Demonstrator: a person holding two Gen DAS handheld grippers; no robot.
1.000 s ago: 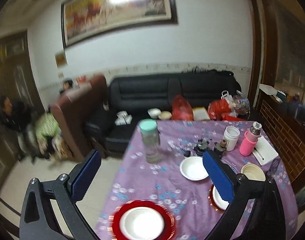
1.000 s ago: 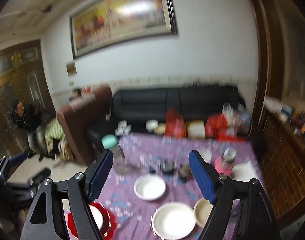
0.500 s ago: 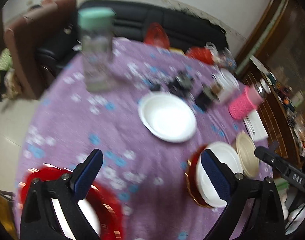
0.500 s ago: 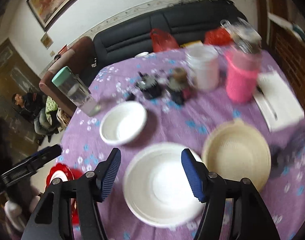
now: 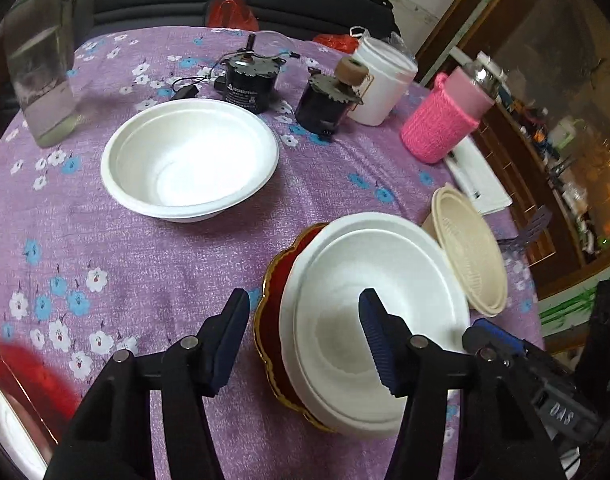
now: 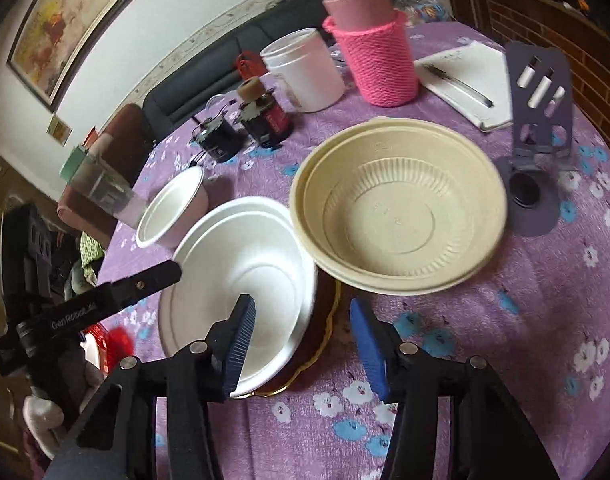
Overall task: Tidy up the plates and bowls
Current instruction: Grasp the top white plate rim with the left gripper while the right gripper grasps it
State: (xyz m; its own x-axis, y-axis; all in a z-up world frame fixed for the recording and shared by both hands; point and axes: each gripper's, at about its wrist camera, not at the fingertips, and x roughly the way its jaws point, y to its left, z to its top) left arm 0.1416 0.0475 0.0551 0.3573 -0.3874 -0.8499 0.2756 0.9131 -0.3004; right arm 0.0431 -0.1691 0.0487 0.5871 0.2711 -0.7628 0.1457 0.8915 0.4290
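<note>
Purple floral cloth [image 5: 153, 264]: white bowl [image 5: 381, 320] nested in red plate [image 5: 273, 320]; both tools closing astride rims, not pinching.

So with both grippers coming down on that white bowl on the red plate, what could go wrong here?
1. Both the left gripper and the right gripper are closing astride opposite rims of the white bowl; it looks like thin foam and might crack or buckle.
2. The red plate could come up or slide with it.
3. The beige bowl overlaps the white one's rim and may get knocked.
</note>
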